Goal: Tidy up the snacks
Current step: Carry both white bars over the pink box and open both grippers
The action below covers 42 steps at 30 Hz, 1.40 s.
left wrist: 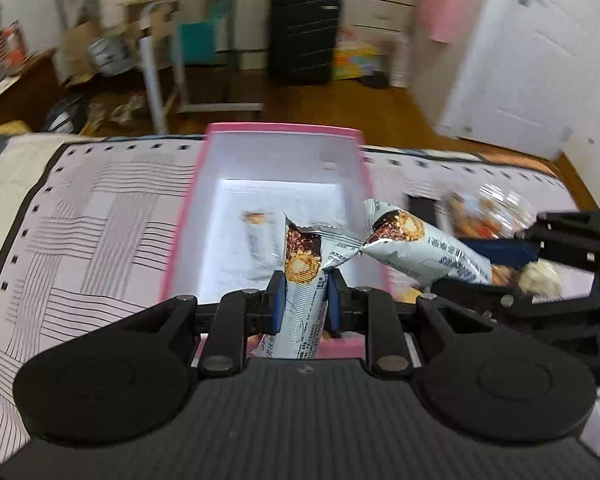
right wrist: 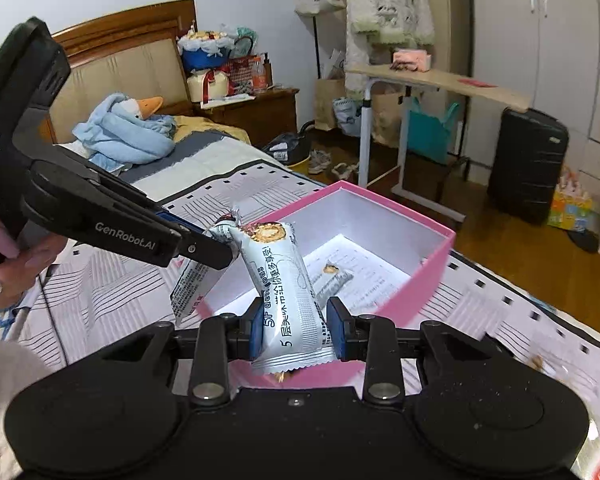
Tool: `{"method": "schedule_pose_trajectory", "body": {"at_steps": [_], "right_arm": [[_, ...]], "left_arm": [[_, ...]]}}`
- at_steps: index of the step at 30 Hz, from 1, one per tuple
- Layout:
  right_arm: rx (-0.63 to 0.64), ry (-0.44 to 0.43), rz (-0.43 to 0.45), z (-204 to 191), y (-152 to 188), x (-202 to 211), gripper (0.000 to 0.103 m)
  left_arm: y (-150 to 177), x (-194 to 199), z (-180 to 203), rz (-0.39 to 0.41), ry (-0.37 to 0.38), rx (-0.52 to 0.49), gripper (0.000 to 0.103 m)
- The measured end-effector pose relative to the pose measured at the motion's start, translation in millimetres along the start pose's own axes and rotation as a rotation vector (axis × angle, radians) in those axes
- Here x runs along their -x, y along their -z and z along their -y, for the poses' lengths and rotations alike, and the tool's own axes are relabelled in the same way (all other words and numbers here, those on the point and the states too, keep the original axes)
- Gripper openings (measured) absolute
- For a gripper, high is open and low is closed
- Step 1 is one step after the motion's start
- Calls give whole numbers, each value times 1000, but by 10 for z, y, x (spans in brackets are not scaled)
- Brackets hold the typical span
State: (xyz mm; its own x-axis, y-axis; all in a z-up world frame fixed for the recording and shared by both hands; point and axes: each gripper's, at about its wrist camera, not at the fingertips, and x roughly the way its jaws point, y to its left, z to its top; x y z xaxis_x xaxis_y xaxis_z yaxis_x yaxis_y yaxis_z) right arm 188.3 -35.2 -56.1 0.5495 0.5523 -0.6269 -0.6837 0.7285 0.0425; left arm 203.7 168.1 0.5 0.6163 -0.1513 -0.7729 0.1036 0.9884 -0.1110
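With each gripper's fingers clamped on a wafer bar, the left gripper (left wrist: 303, 296) holding one bar (left wrist: 305, 280) and the right gripper (right wrist: 296, 330) the other bar (right wrist: 286, 280) over the pink box (right wrist: 428, 276) on the bed, I'd lower both inside before letting go.

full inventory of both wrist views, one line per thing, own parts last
snack bars: three, pale grey wrappers; one in the left gripper, one in the right gripper, one lying inside the box
box: one, pink outside, white inside; open, on the bed
bedspread: one, white with black lines; under the box
clear snack packets: count unclear, blurred; right of the box
suitcase: one, black; on the floor
left gripper: black, blue fingers; shut on a bar
right gripper: same; shut on a bar
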Motion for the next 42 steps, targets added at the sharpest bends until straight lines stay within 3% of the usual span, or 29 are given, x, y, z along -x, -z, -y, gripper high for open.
{"method": "schedule_pose_trajectory", "body": {"at_steps": [4,9,14,16,18,22,25,32,34,38,42], "right_arm": [[14,10,-50,27,-69,-467,37],[71,37,-117,-24,-13,-934,37],[124,-12,-200,-51,47,-1238,37],[157,-2,-199,-83,99,-1262,45],[155,30,-155,-95,156,-1156,60],[85,14,-83,-12,201,-719,61],[44,31,14,81,221,-206,61],[-74,145,78,301,441,799,61],[-79,175,89,329,512,988,61],[-112,226,123,371,659,1385,63],[-131,265,123,371,737,1540,76]], "left_arm": [[-158,-416,-217,-16,-45,98,21],[-156,-952,-358,-79,-130,143,21],[-71,-1285,-492,-162,-151,231,25],[-40,-1319,-493,-166,-157,230,29],[-11,-1267,-473,-149,-161,220,42],[23,-1037,-361,-99,-163,164,52],[44,-802,-247,-71,-132,120,54],[6,-280,121,-14,-45,9,70],[-31,-191,264,16,-24,-1,84],[-129,-128,607,39,2,-79,87],[-169,-100,875,40,70,-125,89]]}}
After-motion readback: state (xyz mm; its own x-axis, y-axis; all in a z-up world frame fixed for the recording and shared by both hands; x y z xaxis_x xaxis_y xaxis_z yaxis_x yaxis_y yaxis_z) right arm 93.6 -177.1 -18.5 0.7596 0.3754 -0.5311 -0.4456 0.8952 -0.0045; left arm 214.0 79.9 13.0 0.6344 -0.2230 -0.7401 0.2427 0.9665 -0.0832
